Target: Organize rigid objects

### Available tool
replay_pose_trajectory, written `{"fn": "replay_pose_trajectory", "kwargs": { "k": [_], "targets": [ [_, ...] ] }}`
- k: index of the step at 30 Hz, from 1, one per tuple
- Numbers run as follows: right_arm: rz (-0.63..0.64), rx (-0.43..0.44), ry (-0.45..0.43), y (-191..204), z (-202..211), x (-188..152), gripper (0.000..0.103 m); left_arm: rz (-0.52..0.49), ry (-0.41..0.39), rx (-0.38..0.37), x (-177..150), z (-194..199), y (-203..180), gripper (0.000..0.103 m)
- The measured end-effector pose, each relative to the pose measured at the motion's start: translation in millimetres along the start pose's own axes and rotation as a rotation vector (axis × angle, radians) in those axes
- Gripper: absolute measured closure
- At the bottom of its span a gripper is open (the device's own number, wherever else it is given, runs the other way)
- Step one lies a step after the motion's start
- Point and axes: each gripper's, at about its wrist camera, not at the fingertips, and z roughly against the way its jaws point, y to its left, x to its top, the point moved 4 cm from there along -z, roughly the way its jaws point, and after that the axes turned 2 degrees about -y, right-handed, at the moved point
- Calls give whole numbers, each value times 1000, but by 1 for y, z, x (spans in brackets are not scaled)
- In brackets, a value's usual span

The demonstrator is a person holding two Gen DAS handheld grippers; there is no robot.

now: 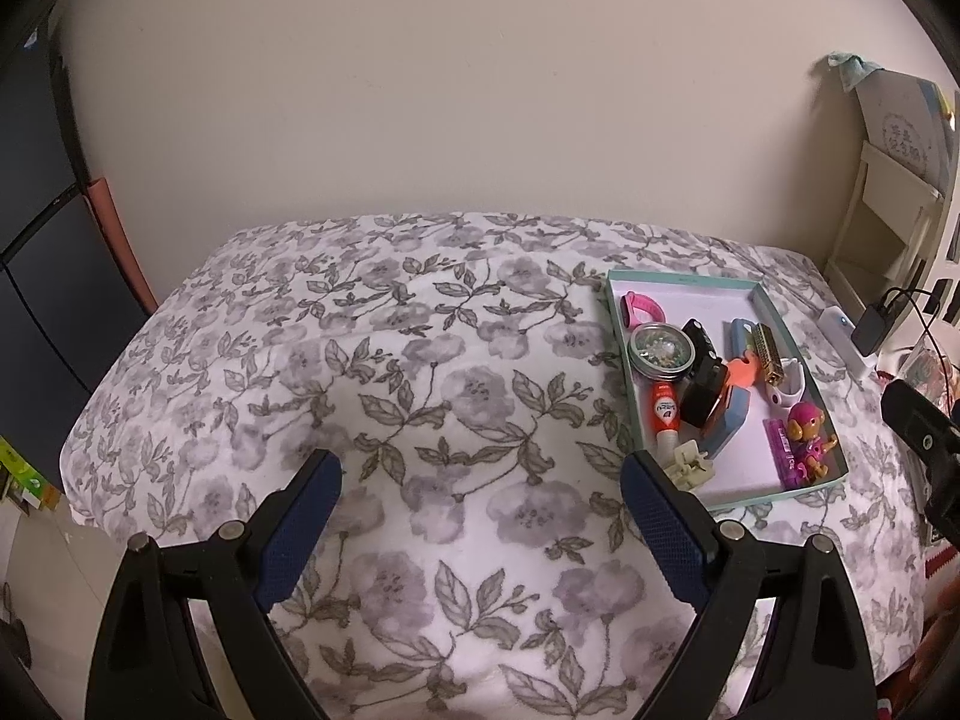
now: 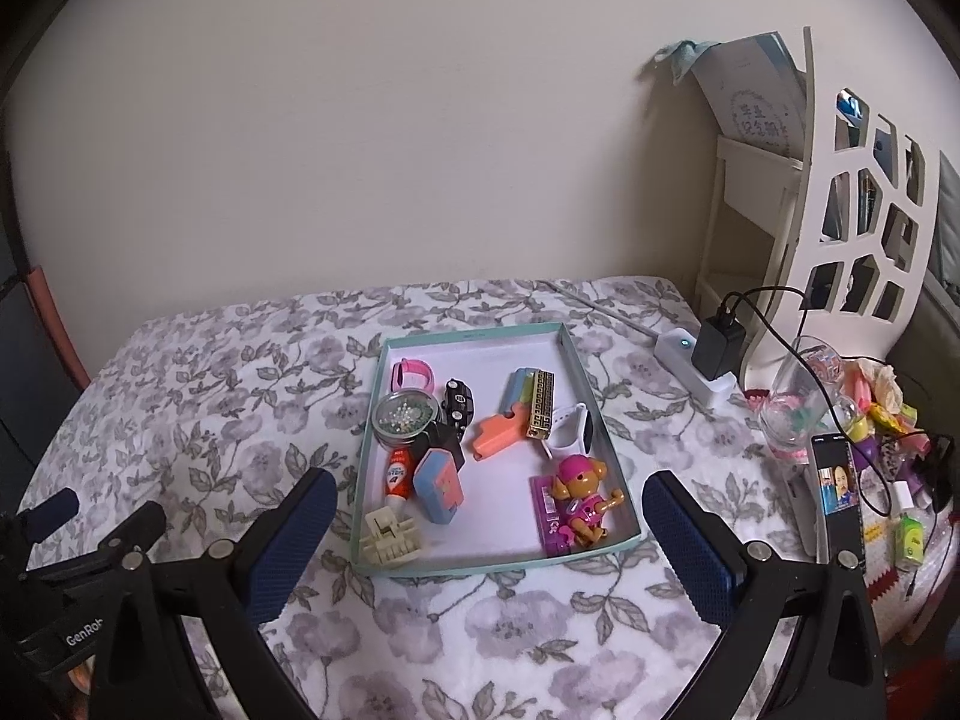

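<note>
A teal-rimmed tray (image 2: 569, 342) lies on a floral bedspread (image 2: 240, 384) and holds several small items: a pink watch (image 2: 411, 373), a round tin of beads (image 2: 405, 417), a glue tube (image 2: 396, 476), a blue case (image 2: 440, 485), an orange toy gun (image 2: 498, 435), a gold harmonica (image 2: 541, 412), a pink dog figure (image 2: 583, 495) and a cream clip (image 2: 390, 537). The tray also shows in the left wrist view (image 1: 774, 312). My right gripper (image 2: 489, 510) is open and empty, held just before the tray. My left gripper (image 1: 480, 480) is open and empty, left of the tray.
A white power strip with a black charger (image 2: 714, 348) lies right of the tray. A glass jar (image 2: 792, 408), a phone (image 2: 837, 492) and small clutter sit at the far right. A white shelf (image 2: 756, 210) stands against the wall. The left gripper's body (image 2: 72, 540) shows at the left.
</note>
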Motion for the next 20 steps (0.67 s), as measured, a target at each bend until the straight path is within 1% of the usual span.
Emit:
{"fn": "replay_pose_trajectory", "kwargs": {
  "k": [13, 18, 20],
  "targets": [
    [6, -3, 12, 2, -2, -1, 0, 2, 4, 6, 1, -1, 1, 9],
    [6, -3, 13, 2, -2, -1, 0, -18, -14, 22, 0, 1, 0, 9],
    [6, -4, 13, 2, -2, -1, 0, -18, -15, 15, 1, 1, 1, 9]
  ]
}}
